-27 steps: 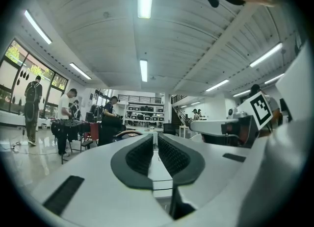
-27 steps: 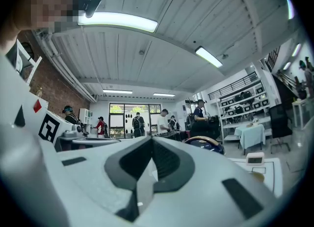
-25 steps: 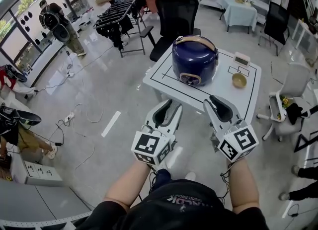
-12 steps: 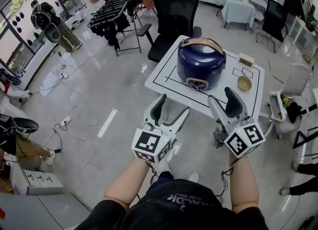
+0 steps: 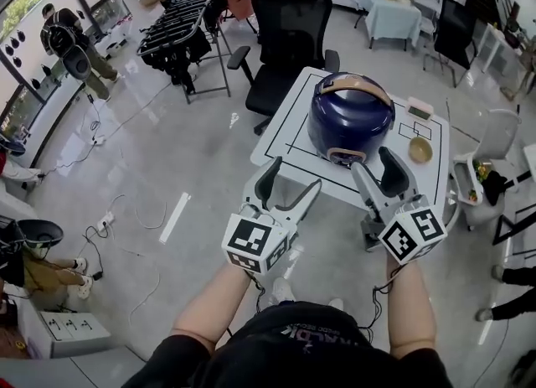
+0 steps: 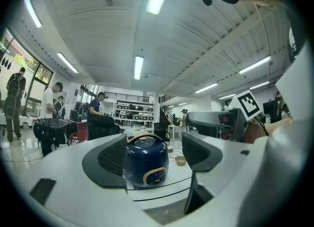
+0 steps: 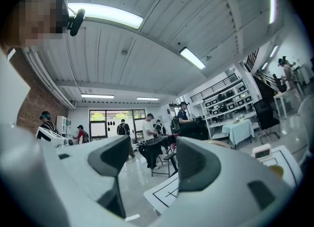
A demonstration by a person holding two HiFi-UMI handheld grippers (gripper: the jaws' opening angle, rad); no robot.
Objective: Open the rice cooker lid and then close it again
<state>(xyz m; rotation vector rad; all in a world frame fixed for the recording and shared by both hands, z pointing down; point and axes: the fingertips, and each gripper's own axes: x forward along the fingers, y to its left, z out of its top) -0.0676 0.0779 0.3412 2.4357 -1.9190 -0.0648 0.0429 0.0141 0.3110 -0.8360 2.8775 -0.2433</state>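
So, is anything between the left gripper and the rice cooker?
Nothing visible. The left gripper, its jaws just opened and empty, faces the rice cooker; only bare table lies between.

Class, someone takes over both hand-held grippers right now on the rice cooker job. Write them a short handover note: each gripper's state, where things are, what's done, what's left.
Left hand-held gripper: open and empty, its jaws have just been opening; the cooker shows straight ahead between them.
Right hand-held gripper: open and empty, its jaws have just been opening too; it is held beside the left one.
Cooker: on the white table, lid shut, small bowl to its right.
Done: nothing yet; neither gripper touches the cooker.
Left: reach the cooker, open the lid, close it again.
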